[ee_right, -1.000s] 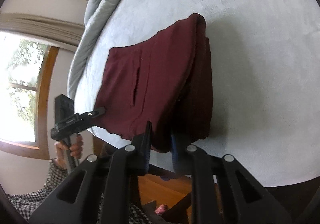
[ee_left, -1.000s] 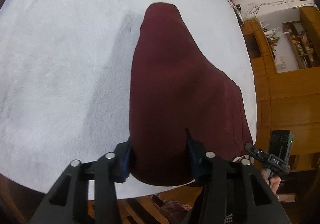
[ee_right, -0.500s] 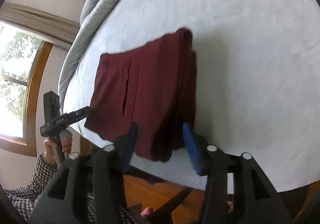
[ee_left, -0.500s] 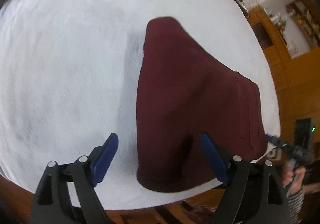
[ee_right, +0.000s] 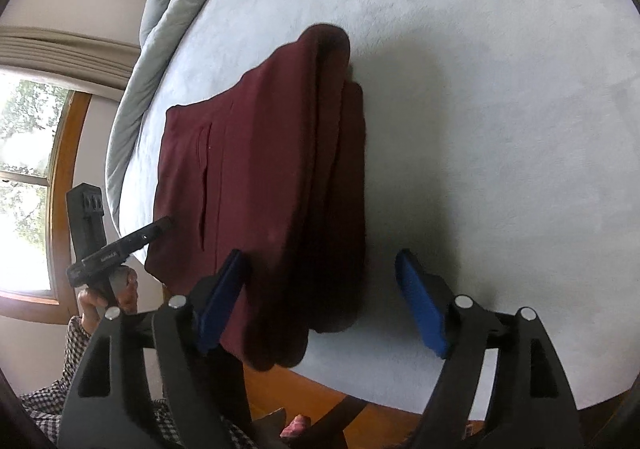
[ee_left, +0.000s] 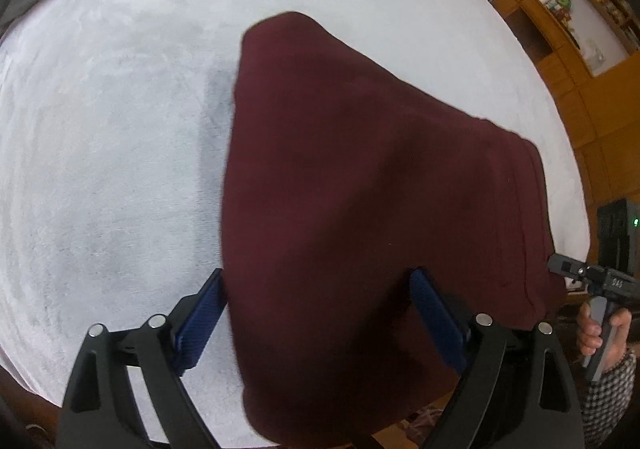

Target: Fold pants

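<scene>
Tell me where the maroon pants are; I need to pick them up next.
The folded maroon pants lie on the white bed cover at its near edge, overhanging slightly, between the open left gripper and right gripper.

My left claw (ee_left: 316,319): matte black frame with triangular cut-outs, four round silver screw heads on the arms, blue ribbed pads (ee_left: 202,319) on the inner faces. My right claw (ee_right: 320,305): same build, black frame, four silver screw heads, blue pads (ee_right: 420,305). Seen from the left wrist, the right unit carries white lettering on its black bar, a grey grip and a green light on its rear block. My sleeve (ee_left: 608,393) is black-and-white check.
</scene>
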A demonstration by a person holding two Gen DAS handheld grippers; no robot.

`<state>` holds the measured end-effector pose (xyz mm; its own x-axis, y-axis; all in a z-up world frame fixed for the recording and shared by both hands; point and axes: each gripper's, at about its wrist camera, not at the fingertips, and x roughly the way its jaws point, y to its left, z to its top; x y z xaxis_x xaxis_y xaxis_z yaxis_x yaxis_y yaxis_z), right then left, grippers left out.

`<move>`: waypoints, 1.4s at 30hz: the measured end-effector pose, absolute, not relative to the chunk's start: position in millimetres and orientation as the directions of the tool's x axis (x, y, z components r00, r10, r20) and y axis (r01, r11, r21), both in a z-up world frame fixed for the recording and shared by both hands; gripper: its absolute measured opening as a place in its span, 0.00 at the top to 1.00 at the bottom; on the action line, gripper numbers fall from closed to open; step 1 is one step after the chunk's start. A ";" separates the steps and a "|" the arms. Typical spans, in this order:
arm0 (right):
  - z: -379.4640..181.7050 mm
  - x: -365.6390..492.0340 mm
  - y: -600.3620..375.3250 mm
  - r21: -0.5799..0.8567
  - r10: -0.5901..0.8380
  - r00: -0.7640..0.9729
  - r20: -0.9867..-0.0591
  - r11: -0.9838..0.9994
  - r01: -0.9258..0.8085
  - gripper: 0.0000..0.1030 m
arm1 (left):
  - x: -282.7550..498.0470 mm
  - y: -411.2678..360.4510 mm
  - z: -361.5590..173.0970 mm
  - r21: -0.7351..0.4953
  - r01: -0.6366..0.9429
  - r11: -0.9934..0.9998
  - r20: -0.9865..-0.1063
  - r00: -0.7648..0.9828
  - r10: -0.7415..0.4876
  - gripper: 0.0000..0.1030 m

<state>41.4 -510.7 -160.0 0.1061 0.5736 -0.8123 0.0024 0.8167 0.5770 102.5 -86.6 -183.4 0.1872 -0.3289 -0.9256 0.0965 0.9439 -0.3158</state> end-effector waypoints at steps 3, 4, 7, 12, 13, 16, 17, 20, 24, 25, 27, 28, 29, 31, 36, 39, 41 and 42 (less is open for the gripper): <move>-164.2 45.0 -504.9 0.593 0.590 0.097 -0.801 0.805 0.000 0.23 | 103.3 -92.6 -190.3 -0.329 0.091 0.940 -0.922 0.182 -0.341 0.07; -166.7 46.7 -502.1 0.601 0.599 0.086 -0.796 0.799 0.000 0.23 | 104.1 -92.8 -191.9 -0.345 0.085 0.935 -0.918 0.178 -0.355 0.07; -176.4 52.7 -491.5 0.629 0.628 0.051 -0.776 0.777 -0.006 0.21 | 108.7 -83.1 -199.9 -0.420 0.060 0.906 -0.894 0.144 -0.424 0.07; -190.8 60.4 -482.0 0.679 0.677 0.050 -0.734 0.734 0.018 0.21 | 111.2 -69.7 -206.0 -0.501 -0.011 0.866 -0.859 0.127 -0.495 0.22; -190.2 60.2 -481.6 0.681 0.679 0.051 -0.732 0.732 0.019 0.23 | 109.2 -68.8 -204.1 -0.493 -0.005 0.870 -0.863 0.129 -0.488 0.30; -180.0 55.8 -483.9 0.683 0.682 0.064 -0.728 0.730 -0.014 0.46 | 103.3 -63.4 -198.5 -0.491 0.008 0.871 -0.861 0.147 -0.486 0.48; -176.7 54.7 -485.4 0.687 0.687 0.070 -0.724 0.726 -0.020 0.54 | 99.4 -62.0 -197.1 -0.487 0.007 0.873 -0.862 0.155 -0.483 0.51; -162.2 50.0 -486.1 0.715 0.714 0.102 -0.693 0.699 -0.035 0.63 | 91.1 -51.1 -188.1 -0.459 0.025 0.888 -0.870 0.187 -0.456 0.64; -129.9 48.1 -476.5 0.695 0.702 0.146 -0.697 0.711 -0.102 0.65 | 87.4 -60.8 -170.7 -0.480 0.030 0.877 -0.847 0.246 -0.472 0.69; -121.6 50.1 -474.9 0.705 0.713 0.156 -0.684 0.700 -0.112 0.65 | 88.3 -59.4 -168.2 -0.496 0.028 0.868 -0.836 0.257 -0.486 0.70; -106.8 55.9 -471.4 0.703 0.716 0.172 -0.676 0.697 -0.142 0.66 | 90.1 -58.7 -157.4 -0.517 0.038 0.855 -0.813 0.289 -0.505 0.71; -97.8 60.3 -469.1 0.689 0.709 0.181 -0.682 0.705 -0.165 0.66 | 93.2 -57.5 -149.6 -0.532 0.042 0.845 -0.797 0.311 -0.518 0.71; -92.0 63.7 -468.6 0.684 0.706 0.187 -0.683 0.708 -0.178 0.66 | 96.7 -56.5 -145.1 -0.546 0.045 0.837 -0.784 0.326 -0.529 0.72; -77.5 75.8 -471.2 0.677 0.707 0.206 -0.677 0.707 -0.203 0.66 | 105.6 -58.3 -131.2 -0.552 0.063 0.831 -0.764 0.361 -0.535 0.72; -53.1 117.7 -484.2 0.661 0.704 0.263 -0.659 0.710 -0.243 0.66 | 137.9 -65.3 -101.4 -0.541 0.107 0.834 -0.722 0.448 -0.527 0.72; -57.5 154.4 -488.3 0.658 0.699 0.269 -0.662 0.715 -0.238 0.66 | 167.7 -71.0 -101.7 -0.531 0.099 0.842 -0.719 0.473 -0.509 0.72; -70.4 173.6 -491.1 0.659 0.695 0.255 -0.672 0.719 -0.220 0.66 | 180.1 -71.5 -110.6 -0.519 0.089 0.850 -0.733 0.466 -0.496 0.71; -81.6 184.2 -491.5 0.657 0.688 0.242 -0.684 0.725 -0.205 0.66 | 187.3 -73.6 -119.4 -0.511 0.085 0.855 -0.743 0.456 -0.489 0.71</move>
